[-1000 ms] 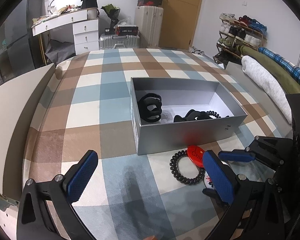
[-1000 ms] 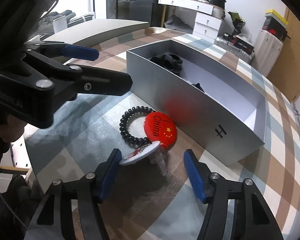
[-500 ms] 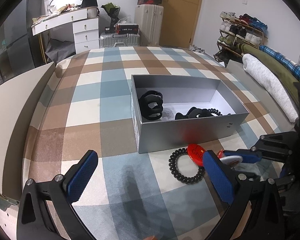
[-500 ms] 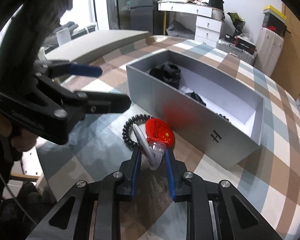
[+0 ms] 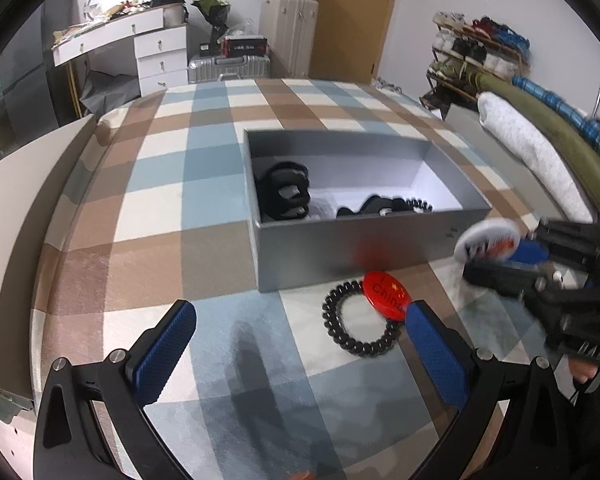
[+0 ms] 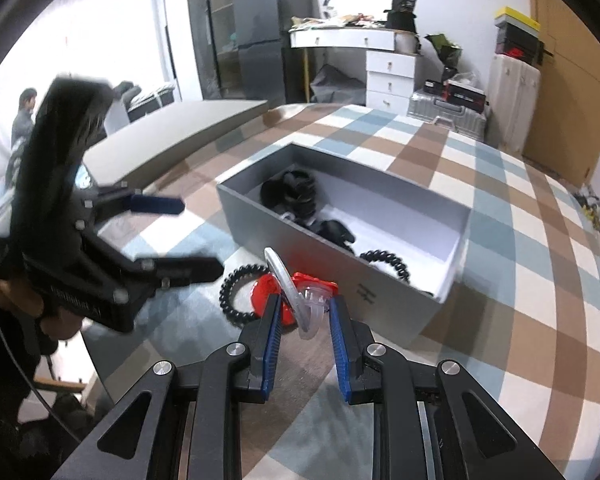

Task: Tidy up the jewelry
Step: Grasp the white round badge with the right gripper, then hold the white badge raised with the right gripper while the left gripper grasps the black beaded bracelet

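**Now: white badge clamped and held above the cloth beside the grey box**

Now a round white badge [image 6: 290, 286] with a clear plastic clip on its back is pinched between the blue pads of the right gripper [image 6: 303, 312]. The jaws are drawn in on it, having just been closing, and the badge is seen edge-on in the right wrist view, tilted between the pads. From the left wrist view the same badge [image 5: 487, 240] is shown face-on, clear of the checked cloth [image 5: 148, 184] and just beside the near right corner of the grey box [image 5: 340, 252]; its printing is blurred and cannot be read.

A red badge [image 5: 386, 290] lettered "China" is left lying on the cloth close to the front wall of the box. One edge of it is laid over a black coiled hair tie [image 5: 360, 320], which rests flat beside it.

Inside the box a black claw clip [image 5: 286, 194] is seen at the left end, and a second dark clip [image 5: 374, 206] with another coiled tie [image 5: 418, 204] is found along the near wall.

The left gripper [image 5: 300, 340] is held over bare cloth in front of the box, its jaws spread wide with nothing between them.
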`<action>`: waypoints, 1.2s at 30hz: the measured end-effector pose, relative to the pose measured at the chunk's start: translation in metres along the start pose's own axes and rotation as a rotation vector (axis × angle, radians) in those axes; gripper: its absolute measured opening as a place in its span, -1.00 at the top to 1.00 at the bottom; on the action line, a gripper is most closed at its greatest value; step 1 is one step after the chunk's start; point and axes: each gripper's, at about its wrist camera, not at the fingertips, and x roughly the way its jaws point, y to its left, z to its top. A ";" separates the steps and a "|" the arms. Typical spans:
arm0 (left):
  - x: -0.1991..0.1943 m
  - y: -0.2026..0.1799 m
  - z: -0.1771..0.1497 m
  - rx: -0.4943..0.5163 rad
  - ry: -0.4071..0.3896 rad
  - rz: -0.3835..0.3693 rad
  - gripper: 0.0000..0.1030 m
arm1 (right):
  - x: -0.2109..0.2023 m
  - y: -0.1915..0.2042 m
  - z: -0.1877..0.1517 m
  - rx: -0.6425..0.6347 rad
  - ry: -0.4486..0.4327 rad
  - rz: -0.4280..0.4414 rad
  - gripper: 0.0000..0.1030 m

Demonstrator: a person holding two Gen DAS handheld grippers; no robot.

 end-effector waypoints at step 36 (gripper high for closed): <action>0.018 -0.027 -0.014 0.099 0.070 -0.027 -0.95 | -0.035 0.028 -0.006 -0.186 -0.156 0.034 0.56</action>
